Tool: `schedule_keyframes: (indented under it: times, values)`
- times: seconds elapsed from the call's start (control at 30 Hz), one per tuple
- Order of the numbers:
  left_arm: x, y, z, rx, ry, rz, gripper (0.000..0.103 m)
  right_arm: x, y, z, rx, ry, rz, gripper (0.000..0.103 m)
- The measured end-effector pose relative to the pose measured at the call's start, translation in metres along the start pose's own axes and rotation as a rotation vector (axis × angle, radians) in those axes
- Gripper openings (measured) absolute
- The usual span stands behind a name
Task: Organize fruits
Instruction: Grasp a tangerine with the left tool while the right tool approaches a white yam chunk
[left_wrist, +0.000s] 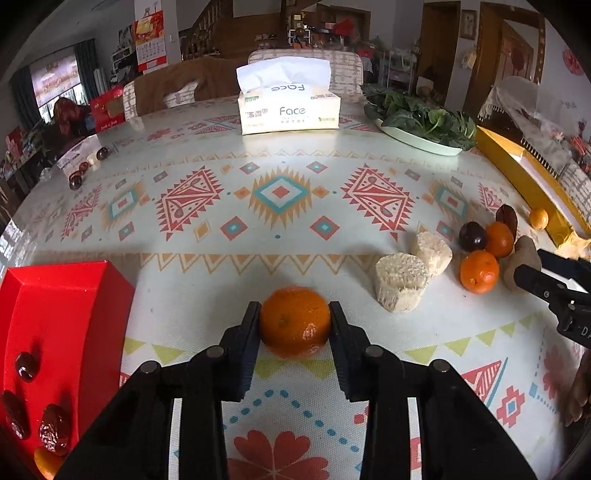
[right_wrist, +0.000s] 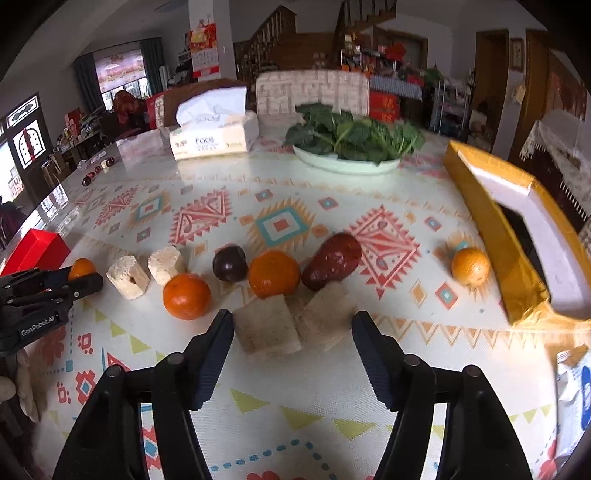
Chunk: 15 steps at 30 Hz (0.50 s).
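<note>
My left gripper (left_wrist: 294, 314) is shut on an orange mandarin (left_wrist: 294, 320) just above the patterned tablecloth. To its left stands a red box (left_wrist: 74, 295) holding red dates (left_wrist: 54, 428) and a bit of orange fruit. My right gripper (right_wrist: 292, 323) is open and empty, its jaws on either side of two pale cut blocks (right_wrist: 267, 325). Beyond them lie two mandarins (right_wrist: 186, 296), a dark round fruit (right_wrist: 229, 263), a large red date (right_wrist: 332, 260) and a small orange (right_wrist: 470, 266). The left gripper (right_wrist: 79, 282) with its mandarin shows at the right view's left edge.
Two pale cylindrical cut pieces (left_wrist: 400, 282) lie right of my left gripper. A gold box (right_wrist: 517, 236) stands at the right. A tissue box (left_wrist: 289, 107) and a plate of leafy greens (right_wrist: 351, 142) stand at the far side. Dark fruits (left_wrist: 79, 173) lie at the far left.
</note>
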<state>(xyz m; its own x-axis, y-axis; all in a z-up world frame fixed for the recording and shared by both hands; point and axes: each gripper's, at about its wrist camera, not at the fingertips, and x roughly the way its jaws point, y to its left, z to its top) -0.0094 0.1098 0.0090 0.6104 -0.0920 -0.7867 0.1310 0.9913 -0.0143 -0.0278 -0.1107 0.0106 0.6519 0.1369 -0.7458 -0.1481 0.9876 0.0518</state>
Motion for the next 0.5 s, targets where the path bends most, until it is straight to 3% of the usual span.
schedule_keyframes:
  times: [0.33, 0.37, 0.4, 0.5]
  values:
    - [-0.004, 0.007, 0.001, -0.044, -0.026, -0.041, 0.034, -0.004, -0.005, -0.003, 0.054, -0.017, 0.019, 0.063]
    - [-0.006, 0.009, 0.0, -0.051, -0.034, -0.039, 0.034, -0.006, -0.004, -0.003, 0.056, -0.021, 0.024, 0.059]
    - [-0.008, 0.01, -0.001, -0.058, -0.041, -0.038, 0.034, -0.008, -0.004, -0.004, 0.059, -0.025, 0.042, 0.039]
    - [-0.019, 0.013, -0.007, -0.076, -0.053, -0.053, 0.034, -0.006, -0.001, -0.006, 0.066, -0.011, 0.062, 0.039]
